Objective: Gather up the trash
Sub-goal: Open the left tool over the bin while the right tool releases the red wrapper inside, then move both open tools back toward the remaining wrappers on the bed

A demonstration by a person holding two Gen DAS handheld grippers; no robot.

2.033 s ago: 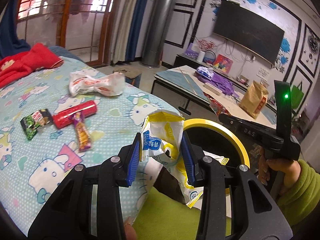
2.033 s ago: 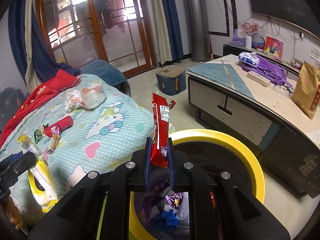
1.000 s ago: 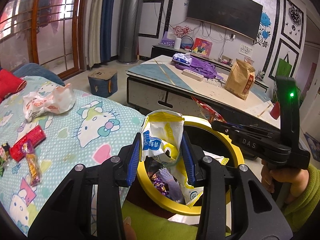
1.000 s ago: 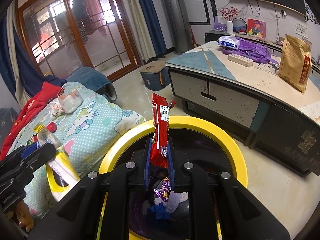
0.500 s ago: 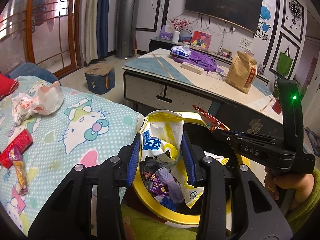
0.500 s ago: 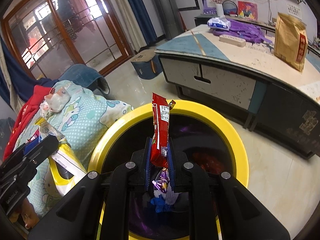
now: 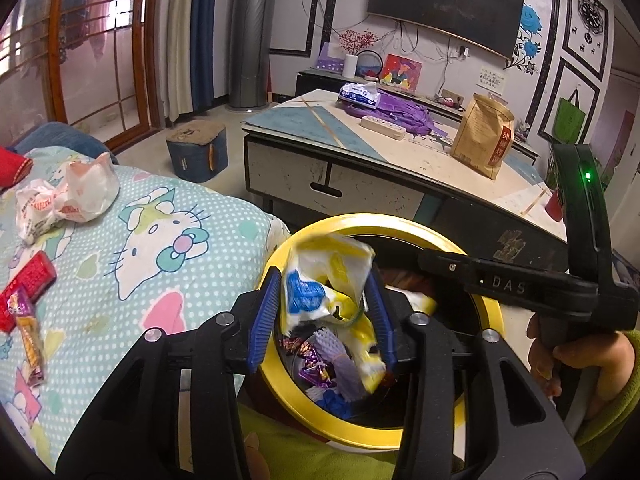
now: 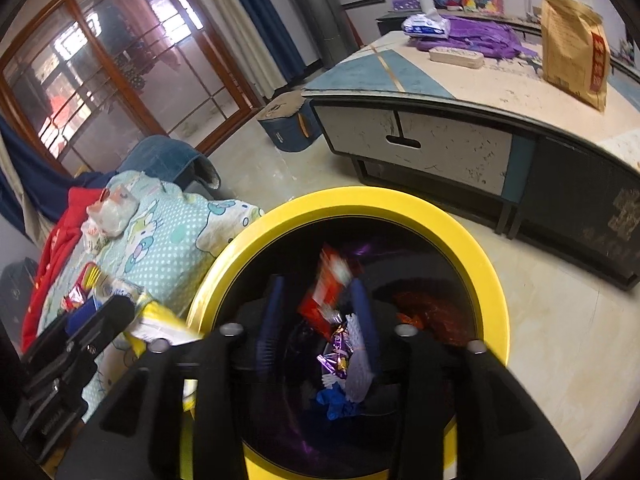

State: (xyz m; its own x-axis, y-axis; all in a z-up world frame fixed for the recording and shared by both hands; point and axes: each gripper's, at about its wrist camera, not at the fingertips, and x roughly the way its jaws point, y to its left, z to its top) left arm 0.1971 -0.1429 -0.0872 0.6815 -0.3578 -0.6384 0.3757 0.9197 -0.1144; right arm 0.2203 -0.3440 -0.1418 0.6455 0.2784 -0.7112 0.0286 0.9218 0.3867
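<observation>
A yellow-rimmed black bin (image 7: 404,226) (image 8: 472,248) stands beside the bed. My left gripper (image 7: 322,318) is open over the bin's rim, and a yellow, white and blue snack bag (image 7: 330,292) hangs blurred between its spread blue pads (image 7: 262,320). My right gripper (image 8: 318,312) is open over the bin, and a red wrapper (image 8: 326,296) falls, blurred, between its pads. Several wrappers (image 8: 338,360) lie in the bin's bottom. The right gripper's body also shows at the right of the left wrist view (image 7: 512,284).
On the Hello Kitty bedspread (image 7: 132,248) lie a crumpled white bag (image 7: 64,198), a red packet (image 7: 28,284) and an orange wrapper (image 7: 32,346). A low table (image 7: 400,160) with a brown paper bag (image 7: 482,140) stands behind the bin. A small blue stool (image 7: 196,150) sits on the floor.
Both grippers have opened over the bin. The red wrapper has dropped out of the right gripper, and the yellow bag has come loose between the left pads.
</observation>
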